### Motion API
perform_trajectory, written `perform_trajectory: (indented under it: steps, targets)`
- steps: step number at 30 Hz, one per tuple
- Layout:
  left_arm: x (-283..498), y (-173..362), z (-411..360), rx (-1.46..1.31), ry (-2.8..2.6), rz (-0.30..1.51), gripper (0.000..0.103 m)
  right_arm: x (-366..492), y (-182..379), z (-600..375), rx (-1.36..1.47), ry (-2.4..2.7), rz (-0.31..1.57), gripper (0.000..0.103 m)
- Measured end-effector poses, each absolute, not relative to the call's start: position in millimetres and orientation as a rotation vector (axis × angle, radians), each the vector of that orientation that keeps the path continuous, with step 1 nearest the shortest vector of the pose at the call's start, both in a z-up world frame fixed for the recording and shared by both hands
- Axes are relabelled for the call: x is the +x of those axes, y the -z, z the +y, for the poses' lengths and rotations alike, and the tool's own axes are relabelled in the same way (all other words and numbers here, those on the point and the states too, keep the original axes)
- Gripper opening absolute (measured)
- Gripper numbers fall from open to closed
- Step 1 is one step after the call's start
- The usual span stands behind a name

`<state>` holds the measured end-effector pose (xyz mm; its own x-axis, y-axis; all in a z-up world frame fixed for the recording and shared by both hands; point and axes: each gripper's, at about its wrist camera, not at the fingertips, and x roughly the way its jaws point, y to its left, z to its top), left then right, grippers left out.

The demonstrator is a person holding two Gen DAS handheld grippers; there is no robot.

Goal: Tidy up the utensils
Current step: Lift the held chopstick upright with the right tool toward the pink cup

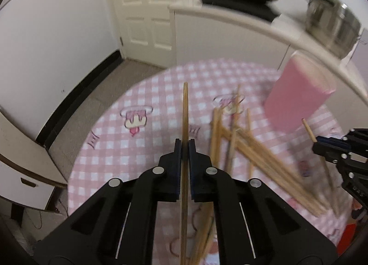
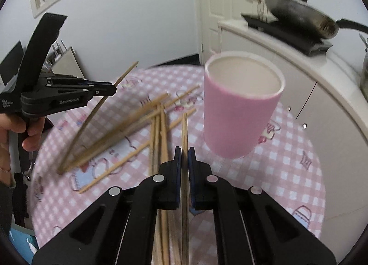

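Clearly, chopsticks (image 2: 128, 124) sprawl beside the table's (image 1: 108, 131) open left edge.

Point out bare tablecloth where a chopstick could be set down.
Free: the cloth left of the chopstick pile, out to the table's left edge, and the strip right of the pink cup toward the counter. Crowded: mid-table, where loose chopsticks cross up to the cup.

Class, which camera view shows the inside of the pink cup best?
The right wrist view: the pink cup stands upright with its open mouth facing the camera, looking empty. The left wrist view shows only its blurred outer wall.
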<state>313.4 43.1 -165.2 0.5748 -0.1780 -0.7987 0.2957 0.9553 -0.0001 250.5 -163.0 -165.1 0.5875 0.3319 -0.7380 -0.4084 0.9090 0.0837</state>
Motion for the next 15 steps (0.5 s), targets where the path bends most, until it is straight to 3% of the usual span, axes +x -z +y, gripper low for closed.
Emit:
perform_trajectory:
  steps: [15]
  targets:
    - [224,46,16,0.048,0.404,0.627,0.006,191,67,-195,-0.049,-0.438,0.608,0.005]
